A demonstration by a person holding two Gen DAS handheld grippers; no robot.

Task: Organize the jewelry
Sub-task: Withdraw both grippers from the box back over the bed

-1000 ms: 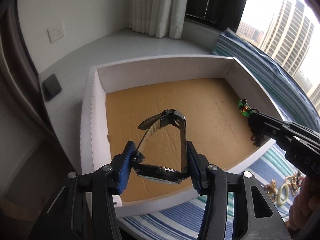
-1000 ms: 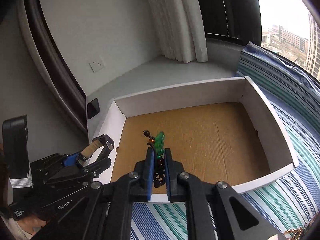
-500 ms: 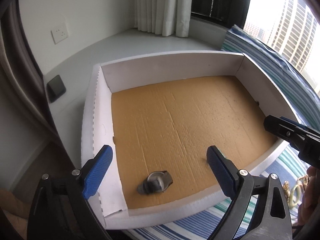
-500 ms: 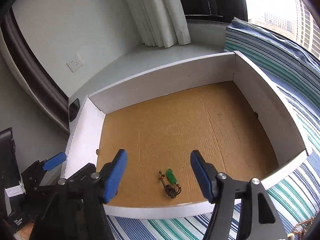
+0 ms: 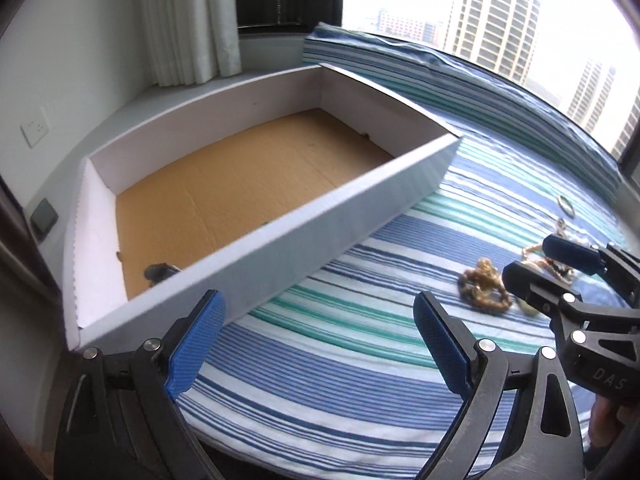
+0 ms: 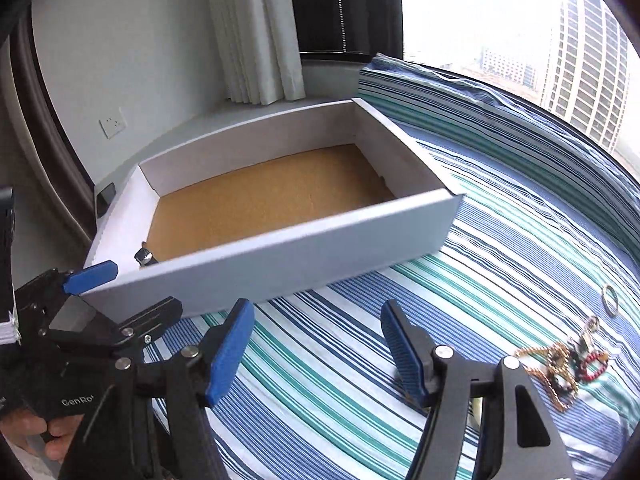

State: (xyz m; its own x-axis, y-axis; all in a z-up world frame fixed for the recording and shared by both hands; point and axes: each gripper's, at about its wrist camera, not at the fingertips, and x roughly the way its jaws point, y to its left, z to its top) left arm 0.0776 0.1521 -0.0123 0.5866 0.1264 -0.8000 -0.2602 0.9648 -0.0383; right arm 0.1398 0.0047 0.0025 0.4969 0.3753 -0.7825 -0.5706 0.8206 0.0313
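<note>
**A:** Status on both claws?

**B:** Left claw (image 5: 320,344) has its blue pads spread wide with nothing between them, over the blue-and-green striped bedsheet (image 5: 340,380). Right claw (image 6: 316,348) is the same: pads apart, empty, only stripes behind.

**A:** Where's the jewelry?

**B:** The tangled heap of gold chains and red beads (image 6: 560,372) lies on the sheet at about 3 o'clock of the right claw, near it. The left camera picks up a chunky gold knotted piece (image 5: 484,286) at 2 o'clock, just beside the right claw's fingers. A thin metal ring (image 6: 609,299) sits apart, further out at 2 o'clock. The white cardboard box with a brown floor (image 6: 280,256) is at 11 o'clock. The dark wristwatch (image 5: 160,271) lies in its near left corner, half hidden by the wall.

**A:** Handling?

**B:** My read: chains are light, limp and tangled, so lifting one strand likely drags its neighbours. Pinch a bead cluster or the thick knot, not a bare link. The ring is thin, hard and flat on soft fabric, so it will probably slip. Come in low and take it across the rim.

**A:** Change from a second ago?

**B:** The left claw was clamped on the wristwatch and the right on a green-beaded pendant, both over the box. Both pieces were let go inside. Both claws have swung out over the bed towards the heap, so the box now shows its outer wall. I can't make out the pendant for sure now; only a speck of green shows above the wall in the left view.
</note>
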